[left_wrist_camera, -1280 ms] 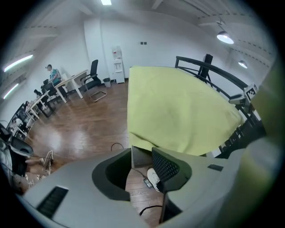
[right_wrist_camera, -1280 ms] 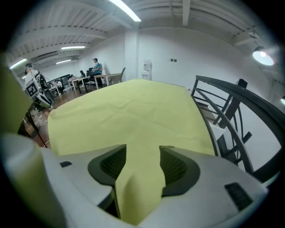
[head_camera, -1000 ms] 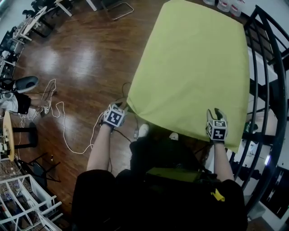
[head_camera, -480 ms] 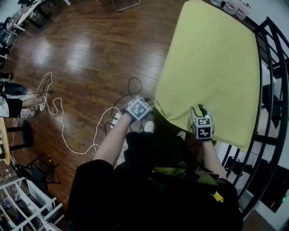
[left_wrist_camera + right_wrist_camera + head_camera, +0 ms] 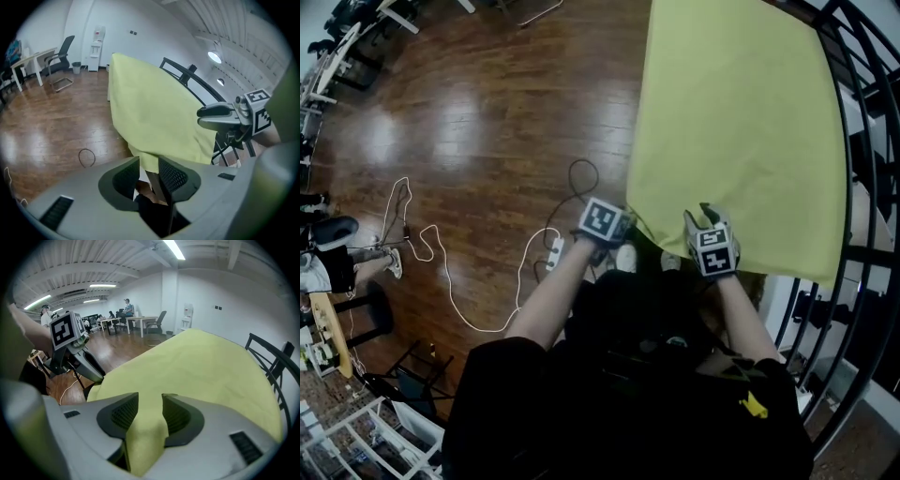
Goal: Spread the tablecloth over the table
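Pinching the near hem of the yellow tablecloth (image 5: 741, 141), which lies over the table toward one o'clock, the left gripper (image 5: 149, 161) and right gripper (image 5: 150, 403) both clamp fabric, so an uneven tug could drag it askew.

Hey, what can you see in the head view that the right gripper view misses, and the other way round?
Only the head view shows the person's dark-clothed torso and the marker cube on top of the right gripper. Only the right gripper view shows that gripper's jaws shut on a bunched fold of cloth, plus the ceiling lights and distant desks. Both show the yellow-green tablecloth, the left gripper at its near corner, and the black railing.
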